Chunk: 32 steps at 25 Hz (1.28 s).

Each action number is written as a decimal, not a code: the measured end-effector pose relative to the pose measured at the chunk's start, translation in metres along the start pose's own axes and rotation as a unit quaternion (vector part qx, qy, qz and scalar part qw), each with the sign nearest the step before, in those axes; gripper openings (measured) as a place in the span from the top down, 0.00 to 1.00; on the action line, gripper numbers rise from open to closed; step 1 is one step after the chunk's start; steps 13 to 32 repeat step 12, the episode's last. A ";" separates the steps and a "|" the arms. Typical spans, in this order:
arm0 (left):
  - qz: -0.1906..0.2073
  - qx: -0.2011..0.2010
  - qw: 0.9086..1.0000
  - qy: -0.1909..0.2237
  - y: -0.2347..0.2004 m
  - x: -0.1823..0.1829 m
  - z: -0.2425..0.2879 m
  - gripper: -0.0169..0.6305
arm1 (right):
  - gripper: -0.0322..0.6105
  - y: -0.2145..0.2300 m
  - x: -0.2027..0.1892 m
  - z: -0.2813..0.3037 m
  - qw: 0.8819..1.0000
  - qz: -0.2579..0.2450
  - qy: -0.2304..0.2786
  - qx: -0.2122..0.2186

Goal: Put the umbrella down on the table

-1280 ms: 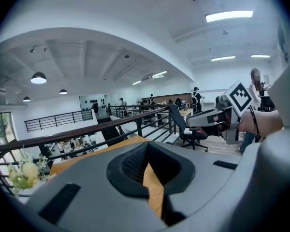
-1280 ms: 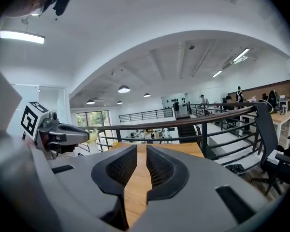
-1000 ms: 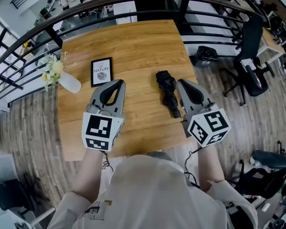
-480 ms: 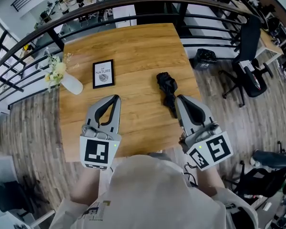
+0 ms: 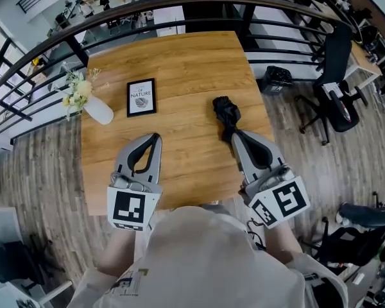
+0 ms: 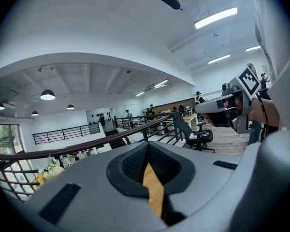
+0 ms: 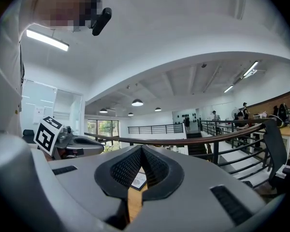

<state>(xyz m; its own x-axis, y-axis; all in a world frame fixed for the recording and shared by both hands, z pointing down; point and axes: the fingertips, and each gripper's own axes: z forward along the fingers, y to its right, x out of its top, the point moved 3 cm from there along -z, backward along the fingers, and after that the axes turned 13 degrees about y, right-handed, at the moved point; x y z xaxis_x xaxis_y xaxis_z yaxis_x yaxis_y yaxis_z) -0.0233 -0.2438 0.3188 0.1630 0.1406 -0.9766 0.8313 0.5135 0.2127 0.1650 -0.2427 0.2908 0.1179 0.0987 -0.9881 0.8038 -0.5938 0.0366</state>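
A black folded umbrella (image 5: 225, 112) lies on the wooden table (image 5: 179, 63), right of the middle, with nothing holding it. My right gripper (image 5: 233, 133) is shut and empty, its tips just over the umbrella's near end, which they hide. My left gripper (image 5: 156, 136) is also shut and empty, over bare table well to the umbrella's left. In the left gripper view the left gripper (image 6: 147, 145) has its tips together, with only table showing behind them. In the right gripper view the right gripper (image 7: 141, 148) also has its tips together.
A framed picture (image 5: 141, 97) and a white vase with flowers (image 5: 97, 112) stand at the table's left. A dark railing (image 5: 179, 2) curves round the far side. An office chair (image 5: 337, 88) and a black bag (image 5: 277, 77) are on the floor to the right.
Both grippers have drawn back toward the table's near edge. The right gripper's tips moved from beside the umbrella to its near end. The umbrella has stayed in place.
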 end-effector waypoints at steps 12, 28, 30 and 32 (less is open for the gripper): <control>0.017 0.002 1.000 0.002 -0.014 0.004 -0.010 0.95 | 0.91 -0.014 0.001 0.012 1.000 0.003 0.003 0.013; 0.017 0.002 1.000 0.002 -0.014 0.004 -0.010 0.95 | 0.91 -0.014 0.001 0.012 1.000 0.003 0.003 0.013; 0.017 0.002 1.000 0.002 -0.014 0.004 -0.010 0.95 | 0.91 -0.014 0.001 0.012 1.000 0.003 0.003 0.013; 0.017 0.002 1.000 0.002 -0.014 0.004 -0.010 0.95 | 0.91 -0.014 0.001 0.012 1.000 0.003 0.003 0.013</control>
